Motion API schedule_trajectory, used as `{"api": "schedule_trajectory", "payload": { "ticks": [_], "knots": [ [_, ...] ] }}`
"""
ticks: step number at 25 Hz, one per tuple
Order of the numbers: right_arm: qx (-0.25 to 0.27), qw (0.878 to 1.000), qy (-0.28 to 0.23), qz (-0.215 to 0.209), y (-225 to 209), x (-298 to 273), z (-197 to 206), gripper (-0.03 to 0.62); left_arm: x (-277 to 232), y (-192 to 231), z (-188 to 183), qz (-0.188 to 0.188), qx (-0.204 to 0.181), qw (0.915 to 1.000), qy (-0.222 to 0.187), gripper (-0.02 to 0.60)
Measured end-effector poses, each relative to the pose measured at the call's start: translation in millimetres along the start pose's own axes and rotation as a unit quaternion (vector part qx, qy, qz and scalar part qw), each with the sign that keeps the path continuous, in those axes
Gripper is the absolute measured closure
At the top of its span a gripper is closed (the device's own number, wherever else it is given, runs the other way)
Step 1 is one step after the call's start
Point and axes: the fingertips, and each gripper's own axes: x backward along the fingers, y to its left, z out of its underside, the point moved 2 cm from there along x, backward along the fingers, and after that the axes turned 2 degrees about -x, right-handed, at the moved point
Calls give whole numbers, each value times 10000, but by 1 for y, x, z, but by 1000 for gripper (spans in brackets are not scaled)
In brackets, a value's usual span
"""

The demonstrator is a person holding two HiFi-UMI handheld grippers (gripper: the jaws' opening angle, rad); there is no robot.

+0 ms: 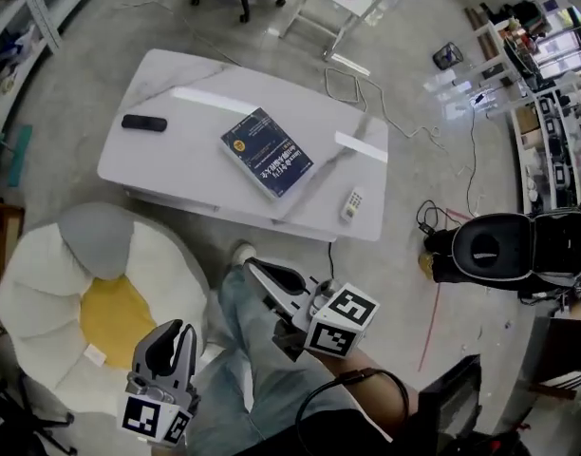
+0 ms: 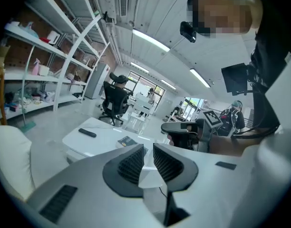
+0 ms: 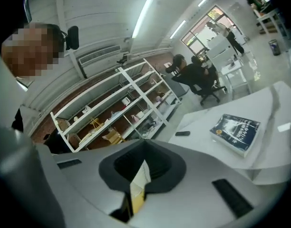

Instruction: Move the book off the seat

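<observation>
While the round cream floor seat with a yellow centre and a grey back cushion (image 1: 39,283) fills the lower left of the head view, the left gripper (image 1: 179,331) hangs just right of it at the bottom edge. Its tips point toward the top of the frame. In the left gripper view, the left gripper's (image 2: 149,148) ribbed black pads stand a narrow slit apart and hold nothing.

Toward the upper left lies a slim black remote control (image 1: 143,123), on the low white marble-look table (image 1: 167,84). The dark blue hardcover book (image 1: 267,152) lies flat near the middle of that tabletop, well apart from the seat. The left gripper view shows the book (image 2: 127,140) beyond the pads, and the right gripper view has it (image 3: 236,129) at the right.

Below the table, at centre bottom of the head view, the right gripper (image 1: 253,267) hovers over the person's blue-jeaned leg (image 1: 262,359). In its own view the right gripper's (image 3: 144,144) jaw tips meet and grip nothing.

A small white remote control (image 1: 352,204) rests at the table's lower right corner. A black backpack (image 1: 499,245) stands on the floor at the right edge.
</observation>
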Motion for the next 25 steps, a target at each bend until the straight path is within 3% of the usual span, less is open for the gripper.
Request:
{"api": "schedule_trajectory", "payload": {
  "ticks": [5,12,19,25],
  "knots": [
    [550,9972,-135,-479,108,8,-26,582,74,-17,-58,-107,-260,9986,-453,527],
    [1492,9808,-115,-1251,259,21,-43,582,178,-56,-121,-385,-861,9926,-763,557],
    [2031,9512,100,-2322,375,30,-55,581,257,-86,-180,-1021,-1215,9803,-1177,575],
    [2338,9223,290,-3065,448,64,-70,580,303,-133,-214,-1287,-1416,9719,-1372,575]
  ]
}}
